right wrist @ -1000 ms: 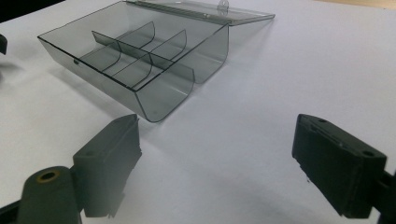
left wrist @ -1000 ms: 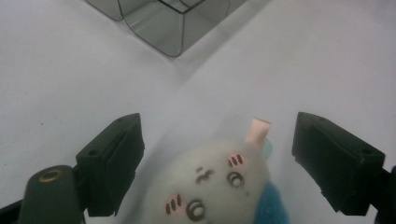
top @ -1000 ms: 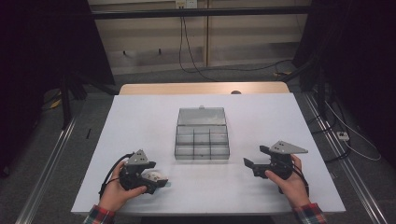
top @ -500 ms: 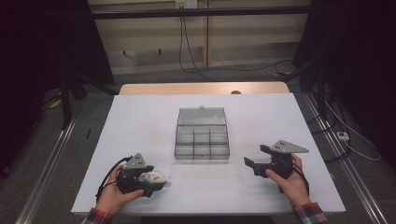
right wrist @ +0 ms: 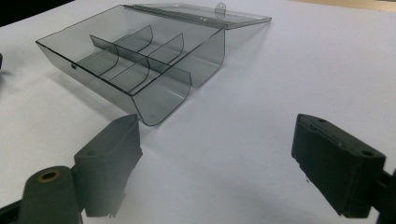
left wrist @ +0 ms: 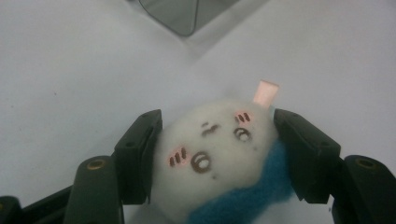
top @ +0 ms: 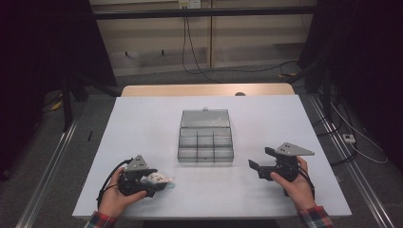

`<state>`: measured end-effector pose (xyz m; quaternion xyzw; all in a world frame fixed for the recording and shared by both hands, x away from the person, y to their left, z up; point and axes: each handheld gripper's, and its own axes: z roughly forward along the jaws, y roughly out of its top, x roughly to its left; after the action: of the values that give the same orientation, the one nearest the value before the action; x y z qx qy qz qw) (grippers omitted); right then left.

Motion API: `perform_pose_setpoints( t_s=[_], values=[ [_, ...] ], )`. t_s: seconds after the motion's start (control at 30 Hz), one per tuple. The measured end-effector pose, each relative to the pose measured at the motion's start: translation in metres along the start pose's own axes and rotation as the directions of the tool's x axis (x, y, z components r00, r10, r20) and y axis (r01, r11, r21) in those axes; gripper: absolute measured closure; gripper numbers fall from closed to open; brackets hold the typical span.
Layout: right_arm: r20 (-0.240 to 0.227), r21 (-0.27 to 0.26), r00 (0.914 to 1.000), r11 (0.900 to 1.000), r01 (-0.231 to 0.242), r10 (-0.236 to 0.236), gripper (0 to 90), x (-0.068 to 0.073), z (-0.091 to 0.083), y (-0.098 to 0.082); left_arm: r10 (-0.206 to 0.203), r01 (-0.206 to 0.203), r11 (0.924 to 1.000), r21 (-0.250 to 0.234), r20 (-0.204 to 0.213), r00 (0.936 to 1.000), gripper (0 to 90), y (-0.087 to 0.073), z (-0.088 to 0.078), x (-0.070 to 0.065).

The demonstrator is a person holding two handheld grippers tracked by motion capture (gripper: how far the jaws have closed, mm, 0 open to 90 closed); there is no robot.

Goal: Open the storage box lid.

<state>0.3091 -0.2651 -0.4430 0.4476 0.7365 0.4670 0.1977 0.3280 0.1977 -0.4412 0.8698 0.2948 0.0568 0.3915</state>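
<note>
On the table's near left | left claw (top: 159, 184) clamps a white-and-blue plush toy (left wrist: 219, 158), low over the table (top: 142, 123) | step looks like grasp made, carry next | next move: lift toward open divided box (top: 206, 142) mid-table | right claw (top: 260, 166) wide, empty, hovering right of box, jaws pointing at it

The plush toy (left wrist: 215, 158) is fuzzy white cloth with blue felt. Beyond it, the compartment box (right wrist: 135, 56) is smooth, glossy, smoky clear plastic on a matt white table (top: 142, 123).
</note>
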Motion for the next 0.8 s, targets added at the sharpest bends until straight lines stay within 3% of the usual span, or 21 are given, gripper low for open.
perform_pose_setpoints(
  t_s=[0.37, 0.8],
  values=[
    [0.002, -0.005, 1.0, 1.0, 0.0, 0.0, 15.2, 0.001, 0.0, 0.001, -0.088, 0.086, 0.9952, -0.046, -0.038, 0.9954, 35.9, 0.01, -0.002, 0.008],
    [-0.005, -0.008, 1.0, 1.0, -0.004, 0.004, 15.1, 0.002, 0.0, 0.002, -0.091, 0.089, 0.9952, -0.04, -0.035, 0.9953, 36.5, 0.028, -0.001, 0.009]
  ],
)
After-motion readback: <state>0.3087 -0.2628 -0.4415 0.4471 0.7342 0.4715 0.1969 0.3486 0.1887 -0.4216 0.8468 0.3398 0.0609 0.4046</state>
